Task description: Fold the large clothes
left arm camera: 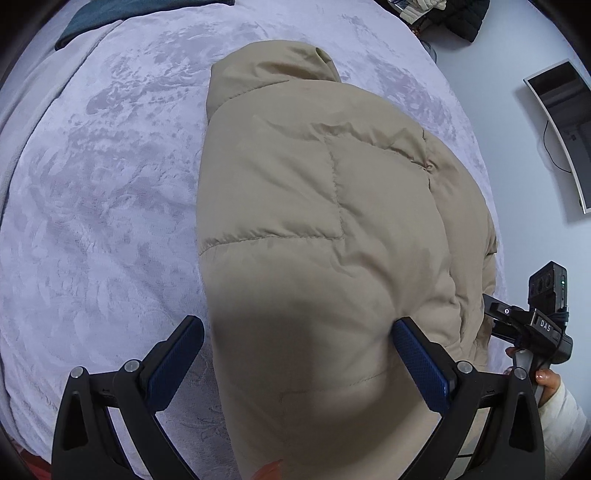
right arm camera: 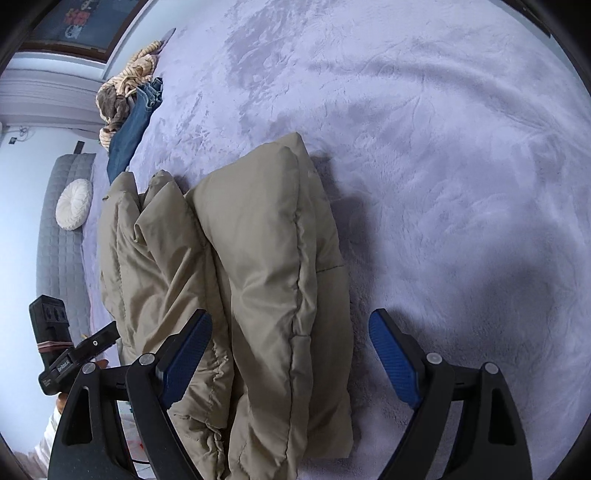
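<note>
A beige puffer jacket (left arm camera: 325,206) lies folded lengthwise on a lilac plush bedspread (left arm camera: 103,192), its hood at the far end. My left gripper (left arm camera: 295,350) is open, its blue-padded fingers (left arm camera: 421,369) straddling the jacket's near end. In the right wrist view the jacket (right arm camera: 258,258) shows as stacked puffy folds. My right gripper (right arm camera: 290,354) is open, with the jacket's near edge between its fingers (right arm camera: 395,362). The other gripper appears at the edge of each view, the right one (left arm camera: 532,321) and the left one (right arm camera: 62,354).
Blue jeans (right arm camera: 135,122) and a tan knitted garment (right arm camera: 125,85) lie at the bedspread's far left edge. A grey quilted bench with a round white cushion (right arm camera: 74,208) stands beside the bed. A monitor (left arm camera: 561,125) and dark clothes (left arm camera: 454,14) lie beyond the bed.
</note>
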### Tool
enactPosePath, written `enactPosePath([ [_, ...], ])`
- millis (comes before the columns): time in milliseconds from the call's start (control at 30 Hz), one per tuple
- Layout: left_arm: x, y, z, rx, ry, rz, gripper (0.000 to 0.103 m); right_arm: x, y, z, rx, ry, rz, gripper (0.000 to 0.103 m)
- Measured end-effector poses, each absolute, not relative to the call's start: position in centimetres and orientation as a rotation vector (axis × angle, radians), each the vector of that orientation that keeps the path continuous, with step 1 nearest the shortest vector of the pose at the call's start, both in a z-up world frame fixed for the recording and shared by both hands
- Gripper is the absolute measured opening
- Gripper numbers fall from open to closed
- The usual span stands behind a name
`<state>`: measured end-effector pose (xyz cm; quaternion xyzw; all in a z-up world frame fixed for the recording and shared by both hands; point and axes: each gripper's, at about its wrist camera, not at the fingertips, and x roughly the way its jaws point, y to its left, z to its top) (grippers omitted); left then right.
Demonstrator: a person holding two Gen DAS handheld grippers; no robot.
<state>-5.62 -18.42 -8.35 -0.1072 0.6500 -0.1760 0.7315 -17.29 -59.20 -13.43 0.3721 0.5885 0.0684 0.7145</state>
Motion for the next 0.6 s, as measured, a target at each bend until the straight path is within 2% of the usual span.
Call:
enactPosePath([
  [333, -4.9, -19.2, -8.9, -0.246, 1.447, -0.397, 0.103, -15.4, -59.9, -16.8, 1.043, 1.258, 0.300, 0.090],
  [367, -4.8, -19.2, -9.0, -0.250, 1.449, -0.398, 0.103, -15.4, -59.9, -16.6, 1.062, 1.242, 0.321, 0.091],
  [400, -4.8, -19.2, -9.0, -0.254, 1.451, -0.400, 0.103, -15.3, -60.0, -16.4, 1.077, 1.225, 0.344, 0.102],
  [500, -4.6, -19.1, -9.2, -0.259, 1.455, -0.410, 0.103, -14.9, -59.4, -15.3, 1.075, 1.190, 0.413, 0.103],
  [600, -3.8, -18.6, -8.8, -0.267, 1.427, -0.452, 0.103, -14.1, -57.8, -14.7, 0.979, 1.235, 0.461, 0.103],
])
